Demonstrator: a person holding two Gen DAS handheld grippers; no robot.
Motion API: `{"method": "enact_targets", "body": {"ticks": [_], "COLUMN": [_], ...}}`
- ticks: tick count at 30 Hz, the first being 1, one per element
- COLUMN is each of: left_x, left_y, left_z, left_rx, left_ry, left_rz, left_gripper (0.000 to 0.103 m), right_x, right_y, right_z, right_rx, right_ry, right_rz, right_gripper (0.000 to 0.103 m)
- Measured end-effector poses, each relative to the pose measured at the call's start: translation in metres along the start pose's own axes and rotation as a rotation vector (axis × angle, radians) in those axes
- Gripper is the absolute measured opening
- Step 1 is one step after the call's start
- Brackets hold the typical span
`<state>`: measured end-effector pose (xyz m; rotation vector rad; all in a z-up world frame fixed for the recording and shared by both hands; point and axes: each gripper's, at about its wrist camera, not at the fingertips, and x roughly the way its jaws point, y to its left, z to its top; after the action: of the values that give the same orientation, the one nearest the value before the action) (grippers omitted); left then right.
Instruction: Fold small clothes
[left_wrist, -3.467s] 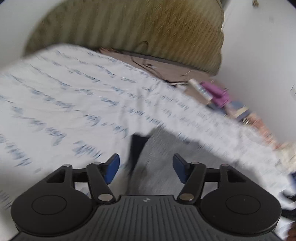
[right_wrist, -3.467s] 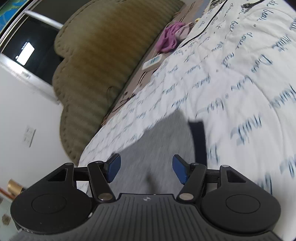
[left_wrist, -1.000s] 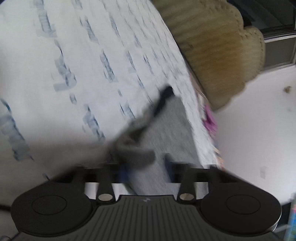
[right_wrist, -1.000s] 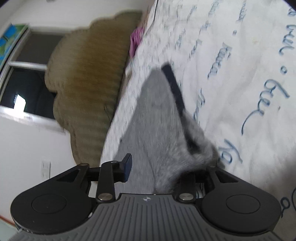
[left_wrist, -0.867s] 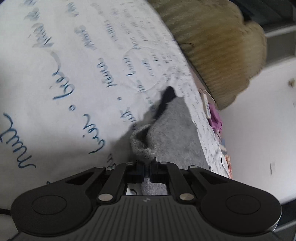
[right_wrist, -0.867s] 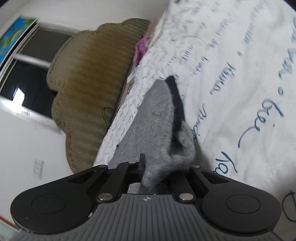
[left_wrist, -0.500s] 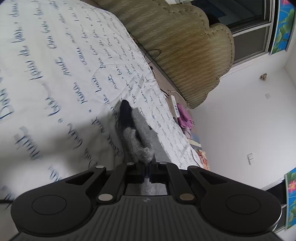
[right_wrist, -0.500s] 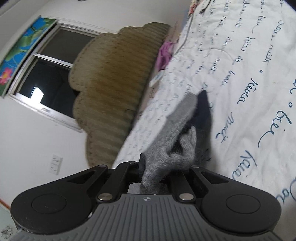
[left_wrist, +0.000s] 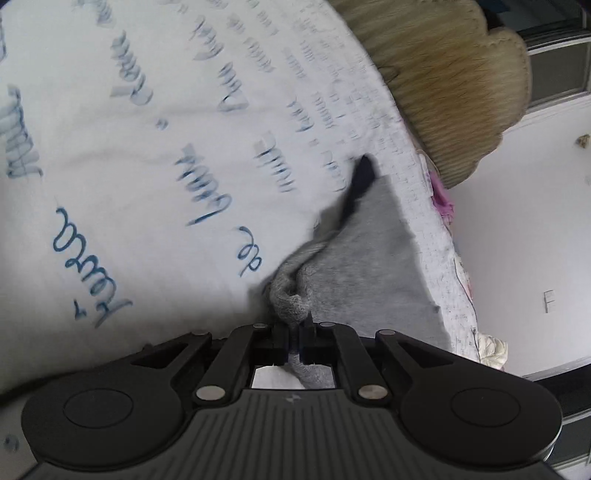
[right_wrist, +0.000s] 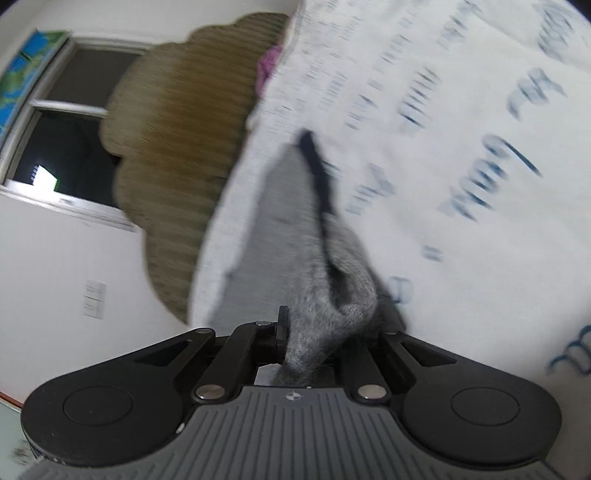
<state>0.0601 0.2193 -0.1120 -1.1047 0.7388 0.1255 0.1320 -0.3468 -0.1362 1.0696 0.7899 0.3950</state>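
The left gripper (left_wrist: 293, 334) is pinching a bunched corner of the garment (left_wrist: 369, 266), its jaws closed on a grey roll of fabric. From there the cloth is running forward and slightly right, away from the gripper, toward the far edge of the bed (left_wrist: 129, 147), where it is lying flat near the headboard (left_wrist: 443, 81). The right gripper (right_wrist: 314, 341) is clamping the other near corner, jaws drawn together on a thick wad of the knit; only one fingertip is showing, the other being hidden under the fabric.

Both grippers are sitting at the near end of the garment, so its long axis is stretching straight ahead of them toward the dark band (right_wrist: 317, 177) at the far end. Neither gripper looks nearer to that end than the other. The coming move probably turns on this: carrying the two held corners forward along that axis would be laying the near half over the far half.

The garment is looking like soft grey fleecy knit with a dark navy strip along one edge. It is lying mostly flat on the printed sheet, lifted and puckered only at the gripped corners. Motion blur is smearing finer detail.
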Motion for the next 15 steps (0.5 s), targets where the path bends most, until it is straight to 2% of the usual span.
{"method": "enact_targets", "body": {"ticks": [2,4,5,6,7,8,10,12,13,15], "left_x": [-0.006,-0.028,-0.045,-0.062,-0.075,-0.083,-0.079,-0.051,-0.032,0.010], "left_y": [-0.003,-0.005,-0.008,-0.014,-0.025,-0.038,-0.074,-0.113,-0.128,-0.149], "left_z": [0.004,0.008,0.009,0.008,0.009,0.008,0.008,0.008,0.012,0.025], "left_rx": [0.023,0.032,0.056,0.108,0.183,0.263,0.479,0.709,0.789,0.858], "left_ry": [0.021,0.014,-0.039,-0.109,-0.185,-0.249,-0.332,-0.350,-0.343,-0.317], "left_rz": [0.002,0.028,0.043,0.060,0.087,0.114,0.159,0.197,0.189,0.173], "left_gripper": [0.010,0.022,0.033,0.047,0.054,0.064,0.065,0.065,0.065,0.065], "right_x": [0.003,-0.007,-0.017,-0.030,-0.043,-0.054,-0.059,-0.044,-0.029,0.006], "right_y": [-0.002,0.010,0.018,0.027,0.036,0.045,0.060,0.073,0.078,0.086], "right_z": [0.000,0.006,0.008,0.012,0.017,0.023,0.040,0.063,0.077,0.098], "right_rx": [-0.019,-0.040,-0.078,-0.140,-0.208,-0.278,-0.380,-0.418,-0.431,-0.452], "right_ry": [0.015,0.045,0.039,0.009,-0.040,-0.092,-0.144,-0.131,-0.105,-0.059], "right_rz": [-0.024,-0.053,-0.069,-0.081,-0.092,-0.107,-0.135,-0.145,-0.127,-0.126], "right_gripper": [0.013,0.033,0.038,0.050,0.059,0.062,0.064,0.064,0.065,0.065]}}
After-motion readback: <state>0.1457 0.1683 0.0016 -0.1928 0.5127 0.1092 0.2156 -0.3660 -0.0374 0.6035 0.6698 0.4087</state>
